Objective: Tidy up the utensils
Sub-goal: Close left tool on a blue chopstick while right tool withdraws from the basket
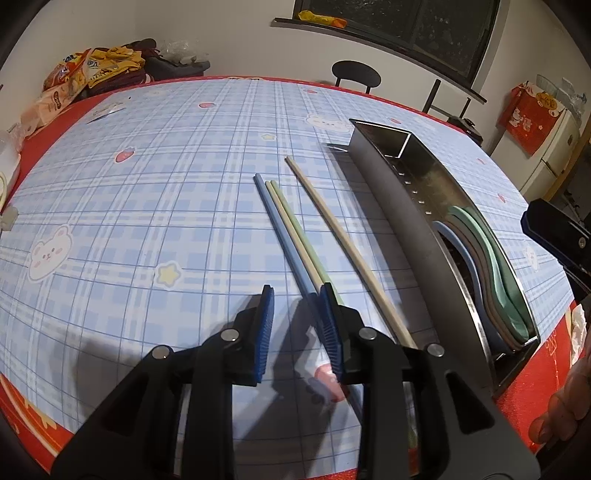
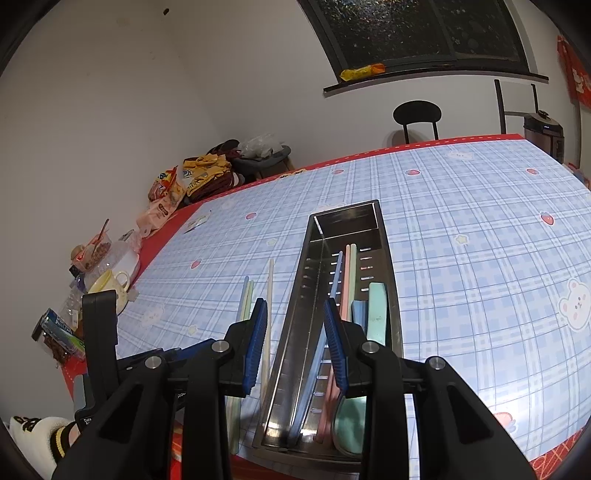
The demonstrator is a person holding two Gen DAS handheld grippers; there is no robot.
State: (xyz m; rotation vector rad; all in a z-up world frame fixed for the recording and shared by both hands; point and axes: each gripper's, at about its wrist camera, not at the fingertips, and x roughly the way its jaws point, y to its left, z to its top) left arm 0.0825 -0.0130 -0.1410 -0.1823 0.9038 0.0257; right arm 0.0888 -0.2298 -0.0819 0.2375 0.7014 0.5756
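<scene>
Blue ribbed pads line the jaws of the left gripper [image 1: 295, 314], which stands wide open low over the bench [image 1: 129, 221] and holds nothing. Its right pad overlaps the near ends of a blue chopstick [image 1: 280, 229] and a pale green chopstick [image 1: 295, 225]; whether it touches them cannot be told. These two lie side by side and touching on the plaid cloth, running away from the camera. Just to their right, slightly apart, lies a cream chopstick [image 1: 343, 240], angled the same way. Farther right stands the stainless-steel utensil tray [image 1: 402, 236], a long narrow trough with a perforated floor; in this view it contains blue, grey-brown and green spoons [image 1: 491, 280] nested at its near end.

The right gripper [image 2: 295, 325] hovers over the near end of the same tray [image 2: 393, 295], its jaws likewise wide open and empty. Inside the tray lie a blue chopstick [image 2: 334, 280], a pink chopstick [image 2: 347, 273] and a green chopstick [image 2: 354, 262], lengthwise and close together, with a mint-green spoon [image 2: 376, 314] to their right. The three loose chopsticks appear left of the tray, and the body of the left gripper shows at the lower left.

Beyond, at the far left edge of the bench, sit snack packets [image 2: 166, 199], a cream mug [image 2: 110, 284] and a heap of yellow and maroon cloth [image 2: 207, 173]. A black chair [image 2: 417, 114] stands past the far edge, below a dark window [image 2: 406, 29].
</scene>
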